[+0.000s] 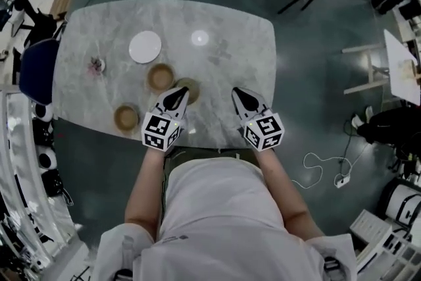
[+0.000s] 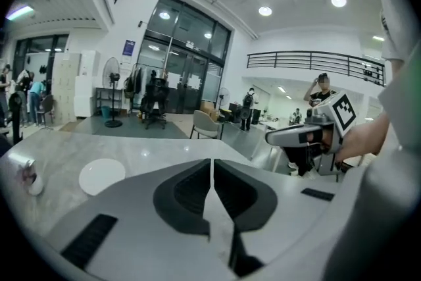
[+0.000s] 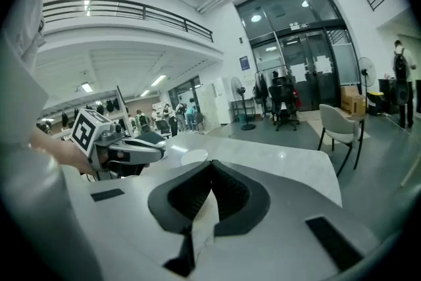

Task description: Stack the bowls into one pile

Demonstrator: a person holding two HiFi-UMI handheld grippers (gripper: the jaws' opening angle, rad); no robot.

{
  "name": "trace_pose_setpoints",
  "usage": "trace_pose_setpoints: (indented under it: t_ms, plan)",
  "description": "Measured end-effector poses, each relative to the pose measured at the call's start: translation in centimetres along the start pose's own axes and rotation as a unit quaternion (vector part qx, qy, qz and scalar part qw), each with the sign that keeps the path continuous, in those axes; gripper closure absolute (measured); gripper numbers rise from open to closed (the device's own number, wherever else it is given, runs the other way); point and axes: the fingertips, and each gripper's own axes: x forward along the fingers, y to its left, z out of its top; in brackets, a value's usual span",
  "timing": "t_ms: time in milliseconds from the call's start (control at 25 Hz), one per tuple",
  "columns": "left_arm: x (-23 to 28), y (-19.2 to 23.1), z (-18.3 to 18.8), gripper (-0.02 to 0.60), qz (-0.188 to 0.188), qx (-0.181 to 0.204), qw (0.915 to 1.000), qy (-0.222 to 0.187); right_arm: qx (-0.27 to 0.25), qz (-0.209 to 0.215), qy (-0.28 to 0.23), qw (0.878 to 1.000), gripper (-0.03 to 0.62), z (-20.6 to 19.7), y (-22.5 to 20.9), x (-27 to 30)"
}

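Left gripper (image 1: 180, 95), jaws together, above grey marble table (image 1: 230, 69), dark teal floor (image 1: 309, 43)

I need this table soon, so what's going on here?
A person stands at the near edge of the marble table with a gripper in each hand. The left gripper and right gripper both have their jaws closed on nothing. Three brown bowls sit apart, none stacked yet, and the left gripper is nearest the third. A white plate lies farther back.

No text reads clearly (the blue wall sign (image 2: 129, 47) blurs).
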Motion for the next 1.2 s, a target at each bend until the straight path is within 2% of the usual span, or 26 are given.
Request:
trace_pose_setpoints:
  t_ms: [280,560,840,1200]
  plan:
    - [-3.0,2.8,-3.1,0.578,0.097,-0.053,0.9938,0.005,-0.033,0.071,0.045,0.996,0.585,-0.4,0.7,2.3]
    - [-7.9,7.1,-9.0,0.561,0.186,-0.097,0.9767,0.047,-0.052,0.114,0.079,0.989,0.585,-1.7,3.7,5.3]
    - [-12.4,10.6,-15.0,0.528,0.258,-0.134,0.9527,0.088,-0.065,0.130,0.112,0.983,0.585,-3.3,5.9,7.0]
    - [-14.6,14.3,-20.3,0.498,0.303,-0.123,0.9305,0.164,-0.060,0.115,0.130,0.983,0.585,-4.3,6.2,7.4]
